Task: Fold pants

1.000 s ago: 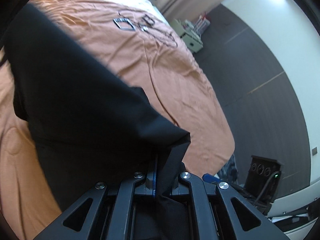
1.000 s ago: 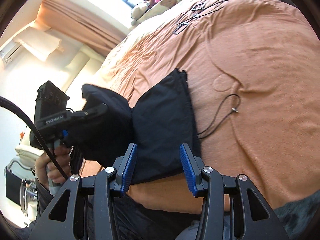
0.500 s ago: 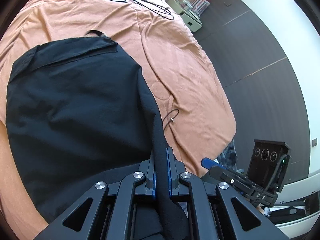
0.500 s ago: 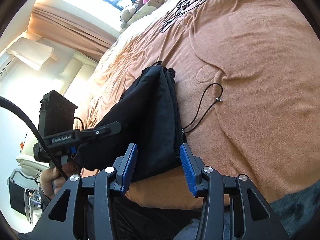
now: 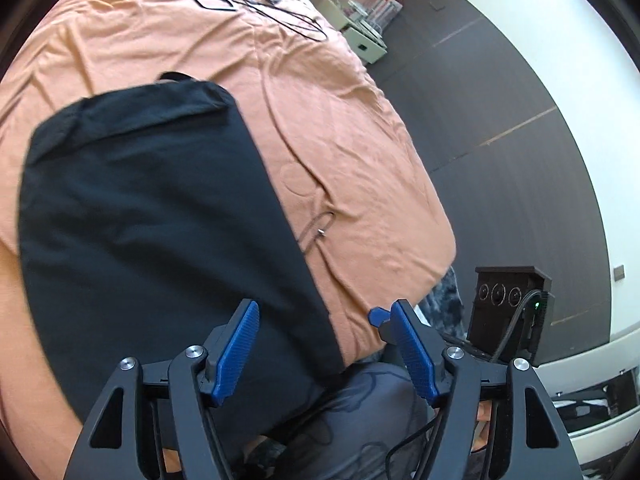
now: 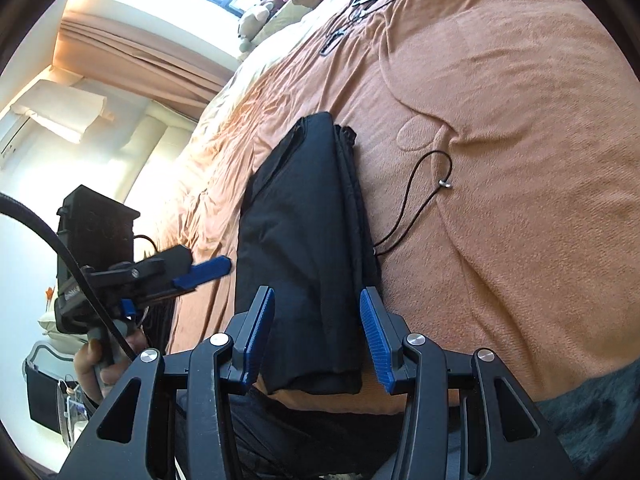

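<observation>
Folded pants on bed, both grippers clear of them.
Black pants lie folded on the orange bedspread. Left gripper jaws opening, gripping nothing; right gripper jaws spread, unpressed.

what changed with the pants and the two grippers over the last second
The left hand-held gripper carried the flap of the black pants over and down onto the rest, then let go; its jaws are opening with no cloth pinched. The pants now lie folded flat on the orange bedspread. The right hand-held gripper stayed open and empty at the near end; the black cord did not move.
</observation>
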`<action>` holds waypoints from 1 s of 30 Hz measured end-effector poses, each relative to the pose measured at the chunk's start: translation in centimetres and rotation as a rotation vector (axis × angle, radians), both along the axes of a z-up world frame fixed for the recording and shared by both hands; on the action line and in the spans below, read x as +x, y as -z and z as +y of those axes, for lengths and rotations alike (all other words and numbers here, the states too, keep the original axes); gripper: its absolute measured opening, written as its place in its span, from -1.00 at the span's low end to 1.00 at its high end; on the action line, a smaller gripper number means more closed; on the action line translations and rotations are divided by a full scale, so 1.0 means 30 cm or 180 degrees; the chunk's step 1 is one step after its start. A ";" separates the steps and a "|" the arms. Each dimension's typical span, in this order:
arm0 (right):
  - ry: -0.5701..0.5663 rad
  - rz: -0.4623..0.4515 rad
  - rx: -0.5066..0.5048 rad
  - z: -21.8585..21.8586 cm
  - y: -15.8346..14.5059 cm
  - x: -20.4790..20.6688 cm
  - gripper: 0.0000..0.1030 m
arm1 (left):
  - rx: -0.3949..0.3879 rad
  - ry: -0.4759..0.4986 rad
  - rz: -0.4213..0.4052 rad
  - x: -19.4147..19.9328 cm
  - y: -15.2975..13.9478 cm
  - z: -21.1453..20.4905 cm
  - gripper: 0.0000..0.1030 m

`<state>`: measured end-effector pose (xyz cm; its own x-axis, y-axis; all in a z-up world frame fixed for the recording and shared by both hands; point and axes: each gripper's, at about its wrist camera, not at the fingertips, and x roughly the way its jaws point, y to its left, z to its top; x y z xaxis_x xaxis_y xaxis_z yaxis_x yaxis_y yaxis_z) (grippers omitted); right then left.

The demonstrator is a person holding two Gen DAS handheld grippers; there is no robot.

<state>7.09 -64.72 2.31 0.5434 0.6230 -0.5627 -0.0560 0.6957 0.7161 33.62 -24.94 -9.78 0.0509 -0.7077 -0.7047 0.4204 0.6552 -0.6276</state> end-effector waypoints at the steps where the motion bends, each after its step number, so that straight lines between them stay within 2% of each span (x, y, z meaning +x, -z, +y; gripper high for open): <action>1: -0.0016 0.0016 -0.0011 0.009 0.005 0.004 -0.17 | 0.0028 -0.0041 -0.0018 0.004 -0.005 0.023 0.37; 9: -0.0170 0.0185 -0.0232 0.090 0.042 0.038 -0.17 | 0.0169 -0.0344 -0.0023 0.053 0.031 0.206 0.36; 13: -0.0394 0.0259 -0.0458 0.152 0.054 0.053 -0.21 | 0.0220 -0.0460 -0.0023 0.069 0.053 0.293 0.37; 14: -0.0462 0.0246 -0.0551 0.172 0.053 0.055 -0.31 | 0.0232 -0.0486 -0.0018 0.074 0.059 0.309 0.37; 16: -0.0512 0.0222 -0.0686 0.194 0.045 0.060 -0.92 | 0.0251 -0.0530 -0.0009 0.080 0.074 0.340 0.36; 21: -0.0327 0.0023 -0.0727 0.153 -0.004 0.049 -0.96 | 0.0308 -0.0665 0.0035 0.088 0.122 0.428 0.37; 23: -0.0287 0.0050 -0.0835 0.140 -0.002 0.051 -0.96 | 0.0321 -0.0729 0.0062 0.092 0.148 0.460 0.36; 30: -0.0288 0.0285 -0.0821 0.131 0.029 0.062 -0.95 | 0.0279 -0.0821 0.0204 0.094 0.243 0.543 0.36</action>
